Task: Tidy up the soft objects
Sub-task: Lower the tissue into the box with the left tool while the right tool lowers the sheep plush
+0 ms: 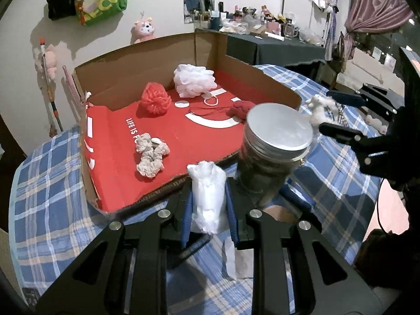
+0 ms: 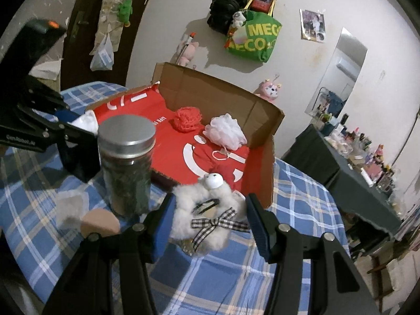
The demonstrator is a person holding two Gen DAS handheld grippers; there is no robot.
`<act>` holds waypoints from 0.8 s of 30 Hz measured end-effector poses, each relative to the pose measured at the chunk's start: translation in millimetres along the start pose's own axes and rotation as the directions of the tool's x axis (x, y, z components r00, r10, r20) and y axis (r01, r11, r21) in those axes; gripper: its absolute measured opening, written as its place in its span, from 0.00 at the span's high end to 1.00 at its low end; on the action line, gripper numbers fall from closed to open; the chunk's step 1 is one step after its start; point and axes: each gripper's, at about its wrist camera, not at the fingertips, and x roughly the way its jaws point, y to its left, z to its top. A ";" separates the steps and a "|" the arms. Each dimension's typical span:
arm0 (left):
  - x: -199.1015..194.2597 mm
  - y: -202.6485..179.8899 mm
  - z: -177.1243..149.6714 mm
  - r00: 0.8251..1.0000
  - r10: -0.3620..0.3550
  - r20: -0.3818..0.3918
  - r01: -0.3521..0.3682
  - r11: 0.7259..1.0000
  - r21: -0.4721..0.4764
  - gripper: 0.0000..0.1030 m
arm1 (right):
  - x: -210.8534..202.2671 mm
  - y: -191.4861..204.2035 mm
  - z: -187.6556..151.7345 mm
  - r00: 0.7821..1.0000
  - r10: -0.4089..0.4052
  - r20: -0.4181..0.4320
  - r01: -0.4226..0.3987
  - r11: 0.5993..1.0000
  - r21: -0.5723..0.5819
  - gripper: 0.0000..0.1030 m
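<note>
My left gripper point(image 1: 208, 191) is shut on a white soft wad point(image 1: 207, 204), held above the checked cloth just in front of the cardboard box point(image 1: 275, 81). The box has a red lining. In it lie a red yarn ball point(image 1: 155, 98), a white bath pouf point(image 1: 195, 80), a beige scrunchie point(image 1: 151, 155) and a dark red bundle point(image 1: 242, 107). My right gripper point(image 2: 210, 199) is shut on a fluffy white plush point(image 2: 183, 223) with a checked bow, close to the box's near corner. In the left wrist view the right gripper point(image 1: 323, 113) and its plush point(image 1: 319, 107) appear beside the jar.
A tall glass jar point(image 2: 126, 173) with a metal lid point(image 1: 278, 131) stands on the blue checked cloth point(image 1: 52, 183) between the two grippers. A tan round sponge point(image 2: 99, 223) lies near its base. A dark side table point(image 2: 354, 183) crowded with bottles stands to the right.
</note>
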 end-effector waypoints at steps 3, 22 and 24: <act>6.0 7.4 9.1 1.000 -0.020 -0.018 0.019 1.000 -0.003 0.79 | 3.5 -11.3 10.0 0.999 0.037 -0.006 -0.037 0.999 0.018 0.45; 95.0 39.9 93.7 0.978 -0.111 -0.175 0.104 0.993 -0.050 0.79 | 131.6 -57.2 91.0 0.934 0.301 -0.194 -0.270 0.948 0.171 0.45; 109.3 42.8 100.8 0.974 -0.103 -0.202 0.094 0.994 -0.052 0.79 | 150.4 -60.1 95.5 0.921 0.312 -0.234 -0.271 0.944 0.190 0.45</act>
